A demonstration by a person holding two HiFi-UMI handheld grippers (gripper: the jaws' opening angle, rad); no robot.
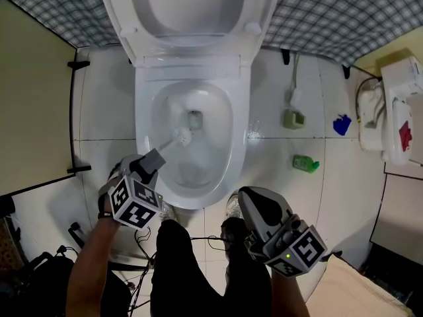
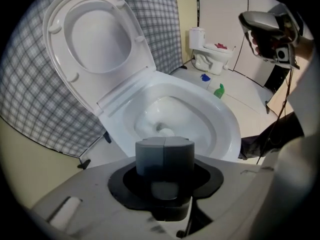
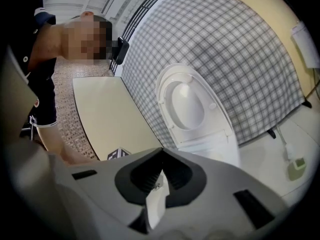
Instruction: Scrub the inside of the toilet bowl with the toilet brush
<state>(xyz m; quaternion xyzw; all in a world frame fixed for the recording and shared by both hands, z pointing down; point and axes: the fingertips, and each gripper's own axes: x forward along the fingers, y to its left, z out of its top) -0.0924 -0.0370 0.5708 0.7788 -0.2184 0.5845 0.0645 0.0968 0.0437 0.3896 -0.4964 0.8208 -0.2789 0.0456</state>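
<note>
Right gripper [image 3: 160, 154], 5 o'clock, jaws closed, empty, outside toilet bowl [image 1: 239, 144] rim. My left gripper [image 1: 153, 160] clamps toilet brush [image 1: 181, 137]; its head inside, toward 9 o'clock wall.

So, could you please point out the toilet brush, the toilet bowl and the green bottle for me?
toilet brush [image 1: 183, 136]: head view, its white bristle head.
toilet bowl [image 1: 143, 124]: head view, the left side of its rim.
green bottle [image 1: 305, 163]: head view, the middle of its body.
</note>
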